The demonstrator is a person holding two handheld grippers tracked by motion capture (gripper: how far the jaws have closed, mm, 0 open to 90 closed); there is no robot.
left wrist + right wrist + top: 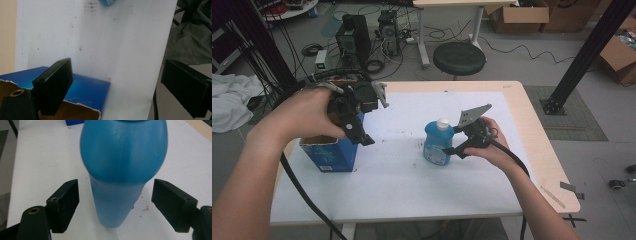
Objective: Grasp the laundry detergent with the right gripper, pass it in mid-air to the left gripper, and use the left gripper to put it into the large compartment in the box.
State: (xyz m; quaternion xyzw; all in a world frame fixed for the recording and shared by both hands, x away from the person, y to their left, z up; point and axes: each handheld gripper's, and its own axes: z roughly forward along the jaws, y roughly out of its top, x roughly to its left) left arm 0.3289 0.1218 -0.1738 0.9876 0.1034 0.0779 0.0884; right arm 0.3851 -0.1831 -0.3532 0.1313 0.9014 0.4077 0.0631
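While a white sheet (412, 170) covers most of the pale wooden table (539, 145), the biggest thing on it is an open blue cardboard box with a torn brown rim (331, 152), standing just under the left gripper (362, 131). That gripper's black jaws are spread wide and hold nothing; in the left gripper view one jaw hangs over the box's ragged edge (82, 106) and the other reaches out past the near edge of the sheet, with olive cloth (190, 37) beyond it. Smaller is the blue plastic bottle with a white cap (438, 142), upright on the sheet, well apart from the box. The right gripper (451, 151) is set wide around the bottle's lower body; in the right gripper view the bottle (122, 170) stands between the two jaws with a gap on either side, touching neither. Dark specks (418, 146) dot the sheet just beside the bottle.
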